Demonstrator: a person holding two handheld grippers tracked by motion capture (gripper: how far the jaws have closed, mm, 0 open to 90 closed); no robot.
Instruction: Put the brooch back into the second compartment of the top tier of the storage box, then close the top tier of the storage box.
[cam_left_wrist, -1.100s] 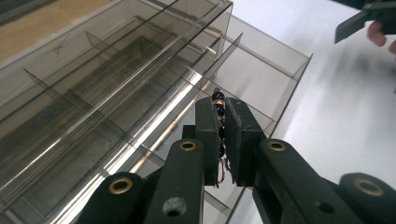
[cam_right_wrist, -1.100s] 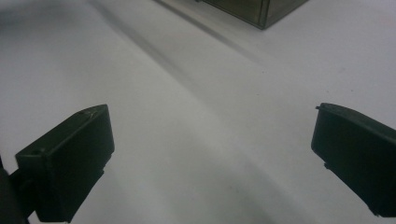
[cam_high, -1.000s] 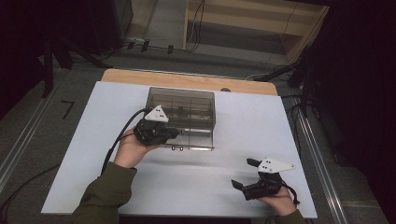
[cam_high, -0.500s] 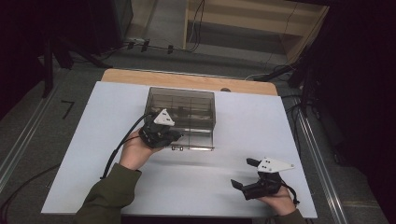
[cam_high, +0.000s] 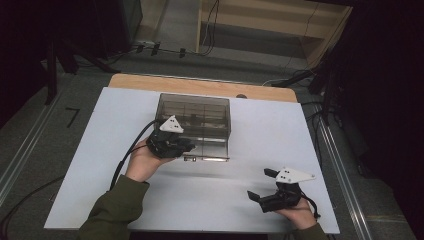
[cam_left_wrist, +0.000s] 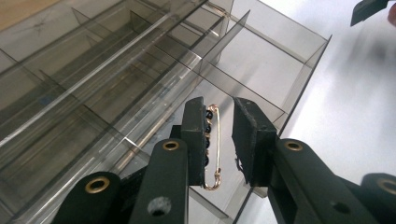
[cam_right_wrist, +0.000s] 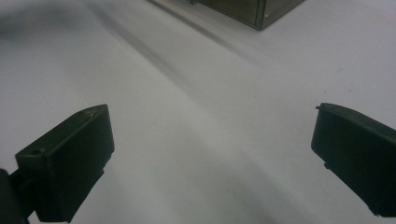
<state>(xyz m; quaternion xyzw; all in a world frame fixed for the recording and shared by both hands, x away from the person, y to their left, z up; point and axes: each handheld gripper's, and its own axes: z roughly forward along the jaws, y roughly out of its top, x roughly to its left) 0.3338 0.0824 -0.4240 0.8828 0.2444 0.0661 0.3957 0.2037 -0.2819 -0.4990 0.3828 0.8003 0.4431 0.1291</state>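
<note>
In the high view the left gripper (cam_high: 186, 146) sits at the near edge of the clear divided box (cam_high: 200, 107); the right gripper (cam_high: 260, 185) rests well apart, jaws spread. In the left gripper view the jaws have just been opening, and a gold safety pin (cam_left_wrist: 212, 149) lies against one pad, free of the other. In the right gripper view the wide jaws frame bare white table (cam_right_wrist: 201, 140).

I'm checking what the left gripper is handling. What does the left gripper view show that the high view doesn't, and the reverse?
Left gripper view: a gold safety pin with black beads between the jaws, which have just been opening, resting against one pad.
High view: the person's left hand, the white table, and the right gripper, open and apart.
Both: the smoky compartment box and left gripper.
</note>
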